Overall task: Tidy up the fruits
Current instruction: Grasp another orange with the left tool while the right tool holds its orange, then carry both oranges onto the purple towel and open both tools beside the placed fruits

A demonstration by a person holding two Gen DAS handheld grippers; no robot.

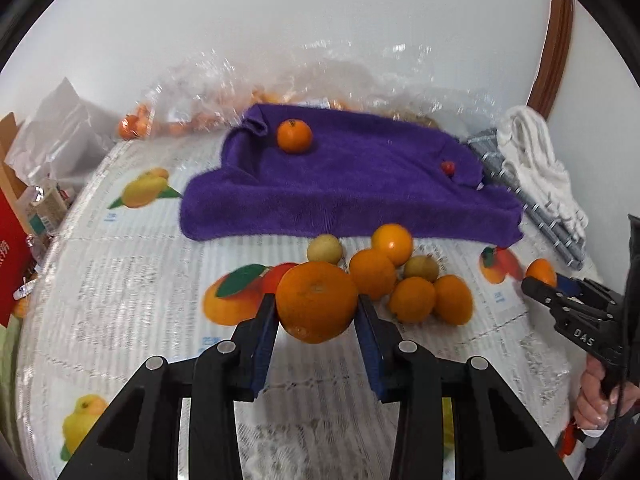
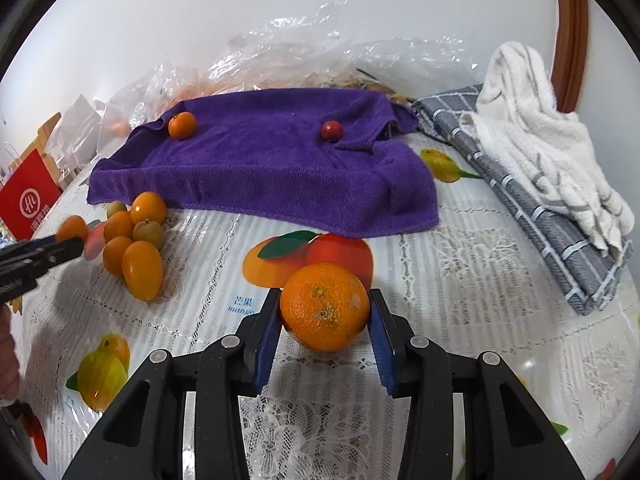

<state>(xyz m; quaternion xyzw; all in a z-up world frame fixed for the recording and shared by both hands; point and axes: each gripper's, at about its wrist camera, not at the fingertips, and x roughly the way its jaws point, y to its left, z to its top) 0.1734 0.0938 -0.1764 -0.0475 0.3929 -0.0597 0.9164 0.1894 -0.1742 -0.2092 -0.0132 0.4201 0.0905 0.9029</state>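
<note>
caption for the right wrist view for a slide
Right gripper shut on a large orange, facing a purple towel on the table.

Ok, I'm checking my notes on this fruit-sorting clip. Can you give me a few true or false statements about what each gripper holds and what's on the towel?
1. The left gripper holds an orange. True.
2. The right gripper is empty. False: it holds another orange.
3. The purple towel is bare. False: a small orange and a small red fruit sit on it.
4. A pile of fruit lies on the tablecloth before the towel. True.
</note>
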